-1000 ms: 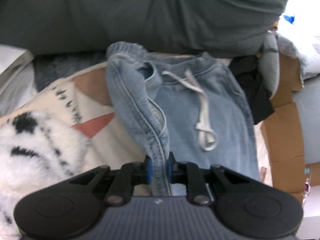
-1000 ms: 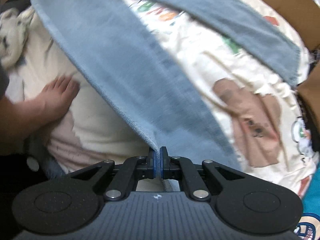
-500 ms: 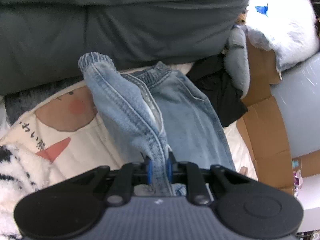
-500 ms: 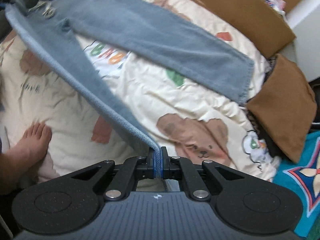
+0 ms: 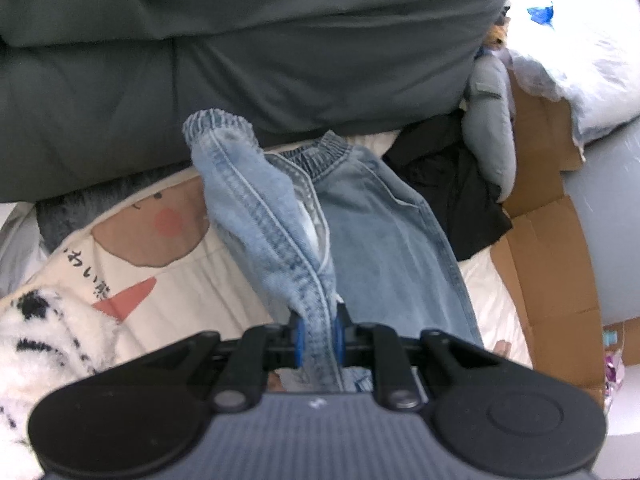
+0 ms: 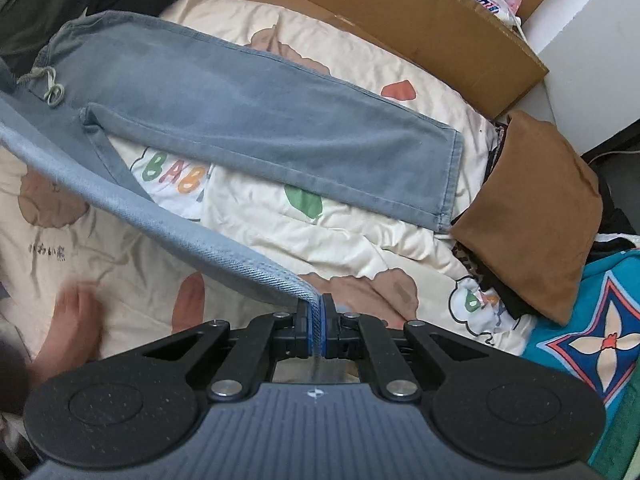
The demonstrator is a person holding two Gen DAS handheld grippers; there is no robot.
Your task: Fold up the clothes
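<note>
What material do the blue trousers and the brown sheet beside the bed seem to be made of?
Trousers: apparently washed denim, matte and faded, with visible twill weave and stitched seams near the right tongs; the waistband looks elastic. Brown sheet: likely cardboard, flat and matte, with straight creases and cut edges.

1 pr light-blue jeans, 2 legs: 1 flat on bedding, 1 lifted. 1 drawstring at waist. 2 grippers: left gripper, right gripper, each clamped on denim. 1 cartoon-print quilt. 1 brown cushion. 1 bare foot. 1 dark grey duvet. 1 fuzzy b/w blanket.
</note>
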